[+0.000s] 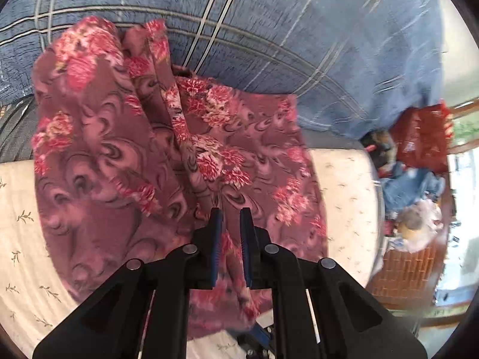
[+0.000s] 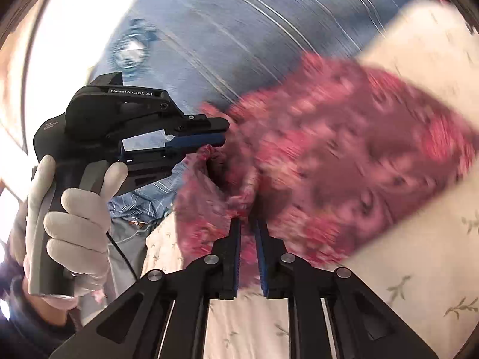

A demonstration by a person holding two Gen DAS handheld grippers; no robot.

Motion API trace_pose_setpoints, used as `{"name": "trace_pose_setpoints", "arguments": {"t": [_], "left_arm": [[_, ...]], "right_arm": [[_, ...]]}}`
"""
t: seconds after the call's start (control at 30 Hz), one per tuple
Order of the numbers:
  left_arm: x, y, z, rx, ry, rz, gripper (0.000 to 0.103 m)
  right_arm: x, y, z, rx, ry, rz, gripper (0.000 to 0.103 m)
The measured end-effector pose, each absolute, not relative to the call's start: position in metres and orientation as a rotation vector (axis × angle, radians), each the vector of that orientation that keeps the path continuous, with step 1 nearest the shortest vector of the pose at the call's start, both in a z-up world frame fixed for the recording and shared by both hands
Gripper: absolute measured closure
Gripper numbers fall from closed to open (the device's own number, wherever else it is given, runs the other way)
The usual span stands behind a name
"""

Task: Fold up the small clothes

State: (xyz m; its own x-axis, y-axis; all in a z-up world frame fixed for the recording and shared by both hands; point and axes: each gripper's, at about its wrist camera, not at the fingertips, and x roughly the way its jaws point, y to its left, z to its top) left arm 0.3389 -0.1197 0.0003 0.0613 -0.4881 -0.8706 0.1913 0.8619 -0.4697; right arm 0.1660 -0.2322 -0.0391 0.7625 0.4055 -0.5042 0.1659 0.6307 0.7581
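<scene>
Floral garment [image 1: 167, 161] hung unfolded over the bed, both the left gripper [image 1: 231, 215] and right gripper [image 2: 248, 224] pinching its edge.

Right claw [image 2: 248, 224]: fingers nearly closed, pinching a fold of the blurred red floral garment [image 2: 344, 155] over the cream sheet [image 2: 419, 239]. At left, a gloved hand [image 2: 74, 224] holds the left claw [image 2: 223, 131], closed on the garment's edge.
</scene>
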Motion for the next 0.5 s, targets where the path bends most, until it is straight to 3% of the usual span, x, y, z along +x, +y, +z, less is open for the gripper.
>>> {"name": "trace_pose_setpoints", "arguments": {"t": [0.07, 0.13, 0.17, 0.4, 0.5], "left_arm": [[0.346, -0.125, 0.008, -0.248, 1.421, -0.526, 0.089], [0.354, -0.127, 0.019, -0.197, 1.430, -0.499, 0.061], [0.357, -0.127, 0.023, -0.166, 1.440, -0.472, 0.039], [0.362, -0.151, 0.030, 0.161, 1.449, -0.344, 0.038], [0.367, -0.158, 0.016, 0.271, 1.438, -0.271, 0.038]], "right_arm": [[0.164, -0.233, -0.039, 0.936, 0.697, 0.187, 0.058], [0.165, -0.231, -0.035, 0.929, 0.681, 0.209, 0.043], [0.168, -0.228, -0.032, 0.915, 0.671, 0.230, 0.043], [0.191, -0.218, -0.035, 0.870, 0.644, 0.206, 0.043], [0.192, -0.218, -0.039, 0.874, 0.626, 0.210, 0.048]]}}
